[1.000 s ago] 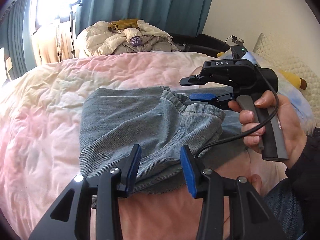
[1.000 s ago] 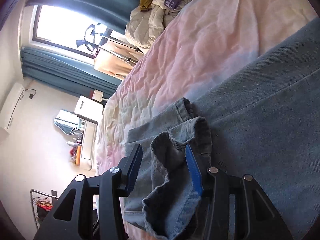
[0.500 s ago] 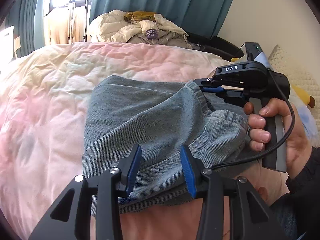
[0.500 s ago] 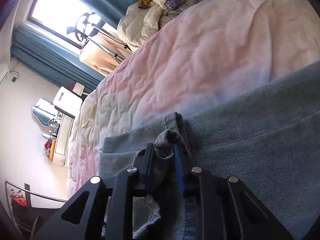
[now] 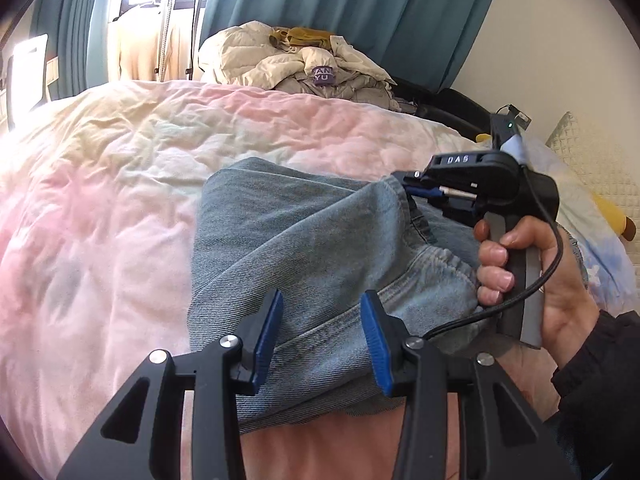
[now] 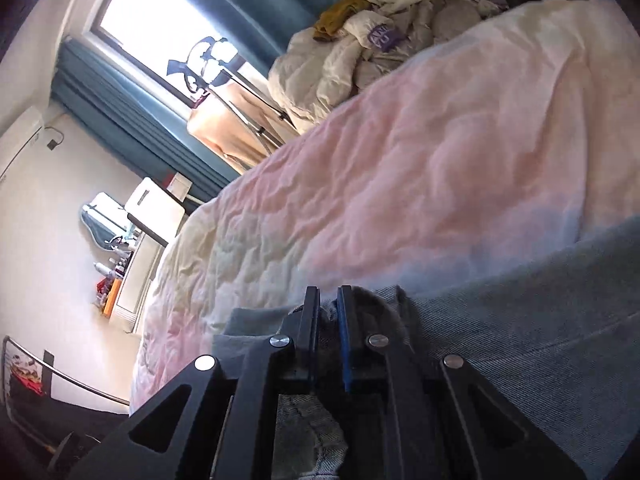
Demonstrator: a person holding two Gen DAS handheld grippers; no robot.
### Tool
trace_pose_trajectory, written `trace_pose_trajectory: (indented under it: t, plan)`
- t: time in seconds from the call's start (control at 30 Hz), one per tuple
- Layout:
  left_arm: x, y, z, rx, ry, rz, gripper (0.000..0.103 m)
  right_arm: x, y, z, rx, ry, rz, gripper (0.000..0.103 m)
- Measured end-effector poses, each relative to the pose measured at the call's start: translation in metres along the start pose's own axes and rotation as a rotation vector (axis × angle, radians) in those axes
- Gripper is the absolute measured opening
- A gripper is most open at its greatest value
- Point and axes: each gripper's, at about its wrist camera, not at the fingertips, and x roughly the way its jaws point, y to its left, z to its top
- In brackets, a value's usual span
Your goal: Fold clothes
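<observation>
Light blue denim trousers [image 5: 304, 248] lie partly folded on the pink bedspread [image 5: 100, 208]. In the left wrist view my left gripper [image 5: 322, 340] stands open low over the near fold, its blue pads [image 5: 268, 340] apart with denim under the gap. Farther right, a hand holds my right gripper [image 5: 412, 194], shut on a raised edge of the trousers. The right wrist view shows that gripper [image 6: 328, 312] with its jaws pinched together on a bunched denim fold [image 6: 372, 300]. More denim [image 6: 540, 320] stretches away to the right there.
A heap of cream clothes and bedding [image 5: 304, 60] sits at the bed's far end before teal curtains [image 5: 360, 12]. A quilted pillow [image 5: 592, 160] and a yellow plush [image 5: 612, 216] lie at the right. A clothes stand [image 6: 240, 96] is by the window.
My right gripper's jaws closed on the bunched denim edge and drew it up and across the trousers. My left gripper stayed open and shifted slightly over the near fold.
</observation>
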Motion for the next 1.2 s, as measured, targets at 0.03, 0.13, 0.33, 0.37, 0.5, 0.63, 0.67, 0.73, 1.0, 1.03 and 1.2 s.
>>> trace_pose_trajectory:
  t: [0.03, 0.13, 0.33, 0.37, 0.5, 0.63, 0.67, 0.73, 1.0, 1.03, 1.2]
  plan:
    - [0.0, 0.0, 0.0, -0.002, 0.002, 0.001, 0.041, 0.006, -0.009, -0.002, 0.032, 0.033, -0.003, 0.012]
    - [0.001, 0.002, -0.001, -0.009, 0.007, 0.005, 0.041, 0.001, -0.014, -0.004, 0.056, 0.06, -0.011, 0.019]
    - [-0.006, 0.005, -0.002, -0.041, 0.008, -0.018, 0.041, -0.041, -0.017, -0.031, 0.14, 0.063, -0.071, 0.052]
    - [-0.008, 0.005, -0.002, -0.043, 0.002, -0.019, 0.041, -0.045, -0.019, -0.038, 0.151, 0.087, -0.078, 0.055]
    - [-0.018, 0.007, -0.003, -0.056, -0.012, -0.018, 0.041, -0.057, -0.017, -0.066, 0.124, 0.152, -0.147, 0.066]
    - [-0.024, 0.016, -0.004, -0.095, -0.002, -0.016, 0.041, -0.055, -0.008, -0.079, 0.075, 0.167, -0.186, 0.069]
    - [-0.024, 0.019, -0.003, -0.112, 0.002, -0.025, 0.041, -0.052, -0.004, -0.081, 0.062, 0.186, -0.175, 0.07]
    - [-0.025, 0.025, -0.002, -0.144, 0.009, -0.039, 0.041, -0.045, 0.005, -0.083, 0.025, 0.231, -0.144, 0.07]
    - [-0.031, 0.036, 0.004, -0.154, -0.01, -0.024, 0.041, -0.018, 0.022, -0.092, -0.128, 0.302, -0.248, 0.074]
    - [-0.031, 0.037, 0.004, -0.163, -0.009, -0.028, 0.041, -0.02, 0.022, -0.091, -0.114, 0.296, -0.221, 0.074]
    - [-0.029, 0.042, 0.005, -0.185, -0.001, -0.035, 0.041, -0.032, 0.022, -0.083, -0.007, 0.244, 0.047, 0.074]
